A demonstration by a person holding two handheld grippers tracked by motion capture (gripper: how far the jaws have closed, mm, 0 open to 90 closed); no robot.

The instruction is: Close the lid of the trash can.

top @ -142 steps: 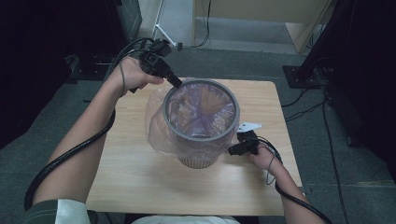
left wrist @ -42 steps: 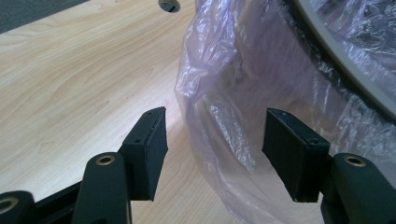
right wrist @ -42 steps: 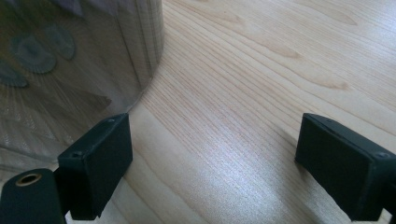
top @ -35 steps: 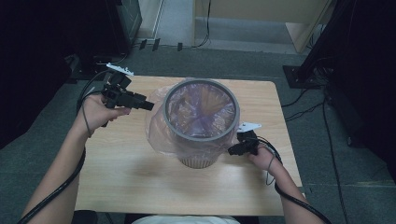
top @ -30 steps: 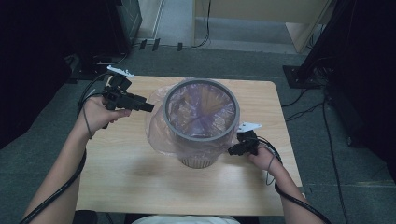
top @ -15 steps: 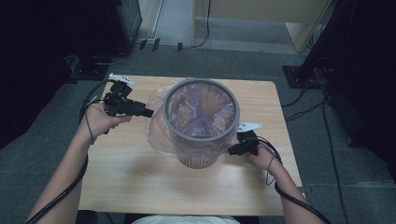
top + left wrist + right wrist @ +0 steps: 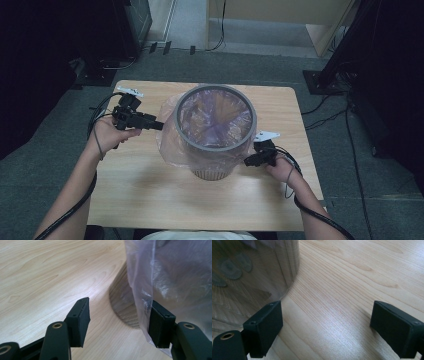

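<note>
A round grey-rimmed waste bin [image 7: 215, 132] with a ribbed, woven-looking wall stands near the middle of the pale wooden worktop [image 7: 150, 200], lined with a thin clear plastic bag [image 7: 167, 137] that is folded over the rim and hangs loosely down the outside. The left tongs [image 7: 156, 125] sit at the bin's left side, level with the draped plastic; in the left gripper view they [image 7: 120, 320] are spread apart, one black pad [image 7: 160, 323] touching the hanging film [image 7: 170, 277] while the other pad stands free over bare wood, so nothing is pinched between them. The right tongs [image 7: 248, 162] rest just beside the bin's lower right wall; in the right gripper view they [image 7: 332, 327] are released and wide, one pad close against the bin wall [image 7: 249, 277], the other well out over the wood grain. A dark cable [image 7: 75, 210] trails from the left gripper along the person's forearm.
</note>
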